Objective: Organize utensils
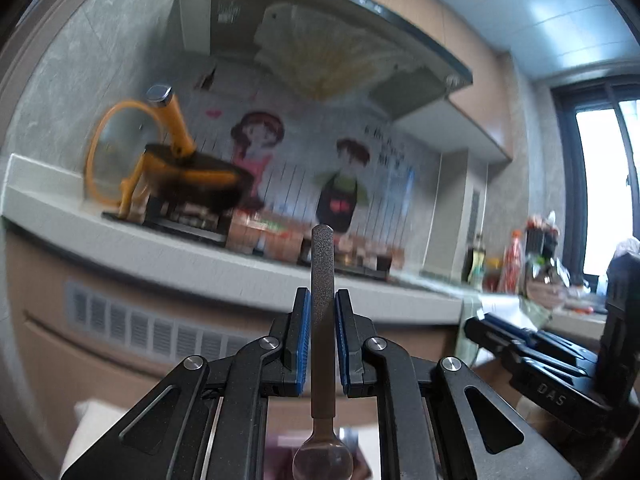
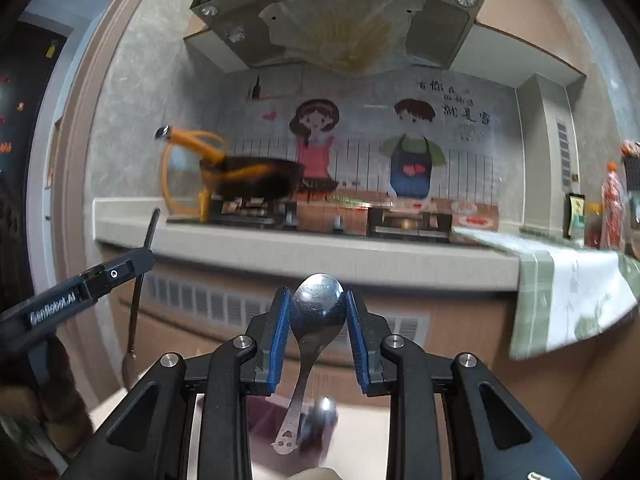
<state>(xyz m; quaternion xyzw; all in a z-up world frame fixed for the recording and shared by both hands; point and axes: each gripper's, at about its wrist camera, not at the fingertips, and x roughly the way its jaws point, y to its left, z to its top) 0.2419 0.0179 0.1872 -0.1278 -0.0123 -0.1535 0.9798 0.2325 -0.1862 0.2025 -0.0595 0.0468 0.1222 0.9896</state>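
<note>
Spoons: two. One dark-handled spoon [image 1: 322, 320] stands upright in the left claw [image 1: 322, 336], handle up, clear bowl hanging below the pads. One steel spoon [image 2: 318, 312] sits in the right claw [image 2: 318, 316], bowl up, handle slanting down toward the camera.
Left claw: pressed nearly together, pinching the dark handle between its blue pads [image 1: 303, 340]; held level, in front of the counter [image 1: 208, 264] edge.
Right claw: half spread, its blue pads [image 2: 280, 336] pinching the steel bowl on both sides; also level, in front of the counter.
Each from the other: in the right wrist view the left claw [image 2: 150, 258] comes in at the left with the dark spoon hanging through it; in the left wrist view the right claw's body shows low at the right.
Counter: pale stone with a hob set in it; cabinet fronts with a vent grille [image 2: 224, 300] below.
On the counter: one dark pan [image 2: 256, 180] with an orange handle, on the left burner; one glass lid [image 1: 120, 152] with an orange rim, behind the pan; a checked cloth [image 2: 568, 300] draped over the right end; bottles and packets, blurred, beyond the cloth.
Above the counter: wall decal [image 2: 360, 148] of two cartoon cooks; one range hood [image 2: 340, 20] over it.
Room: kitchen; a window [image 1: 600, 188] right of the counter.
</note>
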